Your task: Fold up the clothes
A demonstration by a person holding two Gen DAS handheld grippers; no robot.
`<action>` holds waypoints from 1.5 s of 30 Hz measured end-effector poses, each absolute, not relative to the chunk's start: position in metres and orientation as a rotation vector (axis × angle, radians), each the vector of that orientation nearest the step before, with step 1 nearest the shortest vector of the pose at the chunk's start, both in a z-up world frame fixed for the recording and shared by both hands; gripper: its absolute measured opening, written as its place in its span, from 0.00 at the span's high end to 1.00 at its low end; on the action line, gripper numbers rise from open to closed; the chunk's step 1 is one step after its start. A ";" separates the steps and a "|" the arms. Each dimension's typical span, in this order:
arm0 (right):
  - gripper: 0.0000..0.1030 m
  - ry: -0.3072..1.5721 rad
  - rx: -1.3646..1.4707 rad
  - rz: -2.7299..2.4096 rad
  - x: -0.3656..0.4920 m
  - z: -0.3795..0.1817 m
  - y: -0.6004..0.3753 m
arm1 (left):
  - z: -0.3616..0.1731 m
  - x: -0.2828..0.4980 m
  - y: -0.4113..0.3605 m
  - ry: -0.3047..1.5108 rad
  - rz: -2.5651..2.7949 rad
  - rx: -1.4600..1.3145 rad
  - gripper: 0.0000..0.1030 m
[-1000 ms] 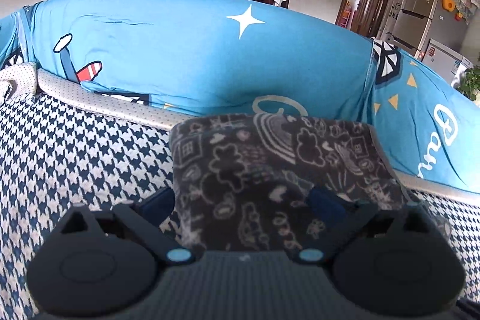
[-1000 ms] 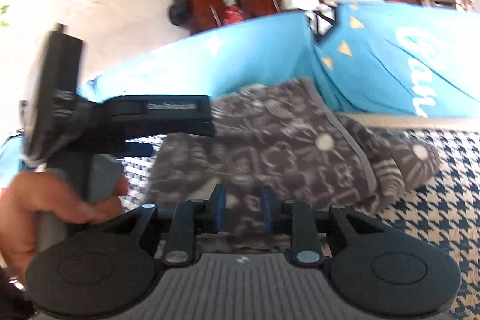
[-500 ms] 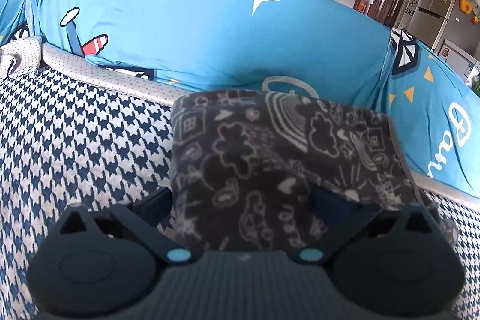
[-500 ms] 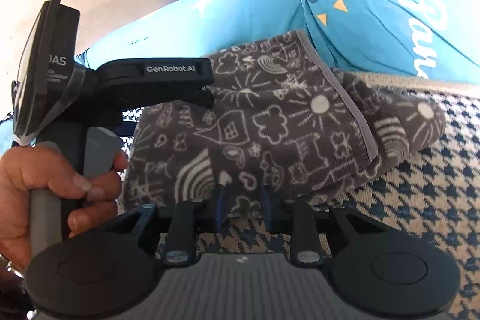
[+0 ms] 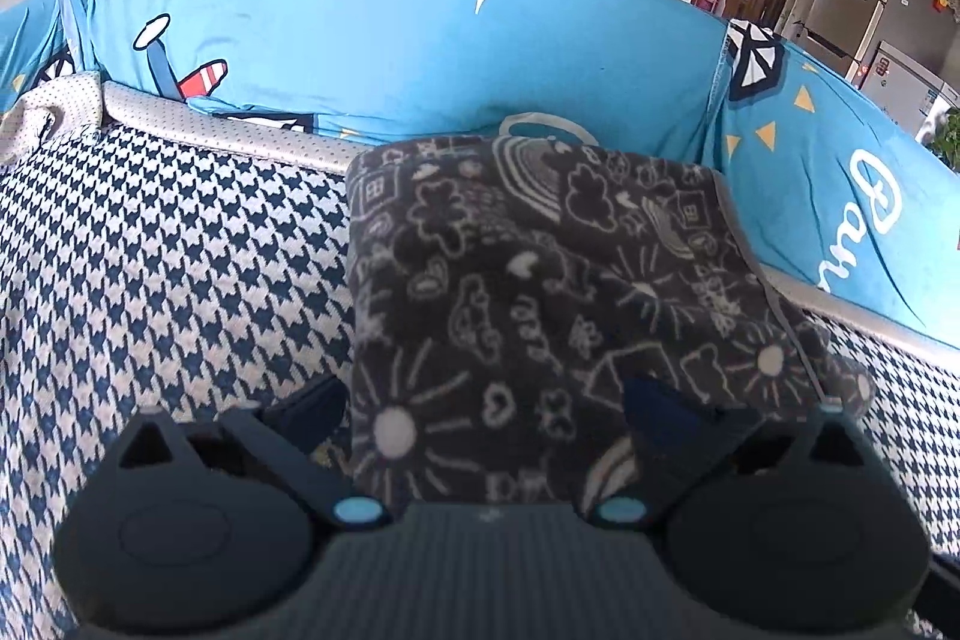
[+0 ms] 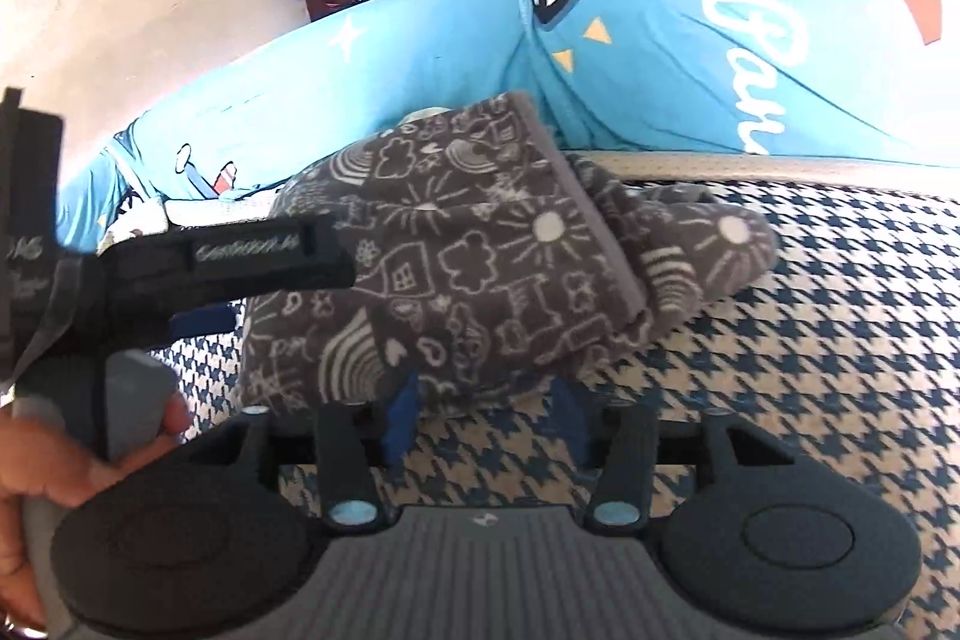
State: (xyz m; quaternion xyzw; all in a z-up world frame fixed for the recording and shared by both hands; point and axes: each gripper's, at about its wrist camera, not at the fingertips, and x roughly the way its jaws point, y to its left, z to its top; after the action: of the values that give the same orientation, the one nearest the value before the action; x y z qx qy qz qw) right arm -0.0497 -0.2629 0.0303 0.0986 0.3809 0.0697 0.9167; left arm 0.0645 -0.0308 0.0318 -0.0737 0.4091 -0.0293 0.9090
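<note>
Our dark grey doodle-printed fleece garment (image 5: pixel 540 316) sits folded mid-frame on the houndstooth sofa cover (image 5: pixel 168 250). The left gripper (image 5: pixel 486 400) straddles it, jaws wide; the right gripper (image 6: pixel 486 415) gapes empty. We'd press the bundle evenly.

The left gripper (image 5: pixel 486 400) is spread wide, its fingers (image 5: pixel 660 400) seen at 8 and 4 o'clock. The right gripper (image 6: pixel 486 415) is parted too. A hand (image 6: pixel 72 466) is wrapped round the left handle at 8 o'clock.
</note>
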 end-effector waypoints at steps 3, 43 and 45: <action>0.35 0.791 0.166 0.119 -0.057 0.034 -0.265 | 0.033 0.050 -0.034 0.854 -0.056 -0.123 0.00; 0.14 0.933 0.125 0.014 -0.059 0.024 -0.285 | 0.016 -0.032 -0.060 0.932 0.028 0.049 0.00; 0.14 0.939 0.121 0.018 -0.058 0.023 -0.285 | 0.015 -0.033 -0.062 0.936 0.024 0.049 0.00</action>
State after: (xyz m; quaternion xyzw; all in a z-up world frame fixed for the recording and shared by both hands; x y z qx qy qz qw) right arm -0.0584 -0.2850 0.0232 0.0583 0.4520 0.0088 0.8901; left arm -0.0329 -0.0624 0.0149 0.0237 0.4512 0.0114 0.8920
